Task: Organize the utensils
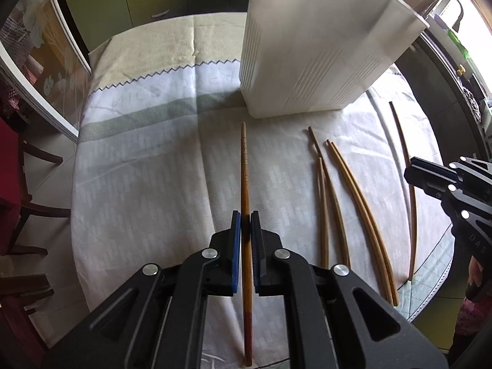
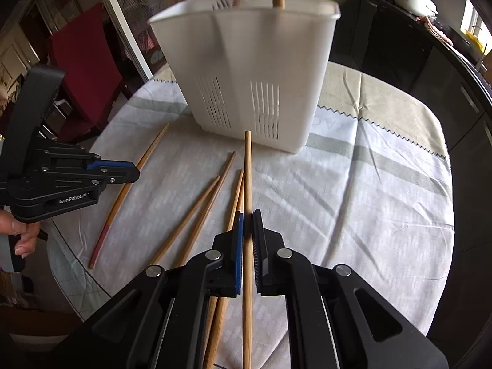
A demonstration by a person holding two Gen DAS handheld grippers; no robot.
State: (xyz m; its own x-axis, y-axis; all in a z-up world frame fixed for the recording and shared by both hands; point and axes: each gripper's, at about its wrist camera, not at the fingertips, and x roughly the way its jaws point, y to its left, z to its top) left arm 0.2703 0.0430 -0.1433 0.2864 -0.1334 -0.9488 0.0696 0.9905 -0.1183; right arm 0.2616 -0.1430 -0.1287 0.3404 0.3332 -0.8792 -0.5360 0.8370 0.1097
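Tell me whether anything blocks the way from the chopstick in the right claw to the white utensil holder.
Nothing visible does. The right claw is shut on a chopstick whose tip points at the white utensil holder; only bare tablecloth lies between. Utensils already stand at the holder's back; the rim's near side looks free.

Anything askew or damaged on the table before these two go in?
Nothing damaged or spilled. The white utensil holder stands upright. Four loose chopsticks lie scattered at mixed angles on the tablecloth, some touching. Each gripper is shut on one chopstick.
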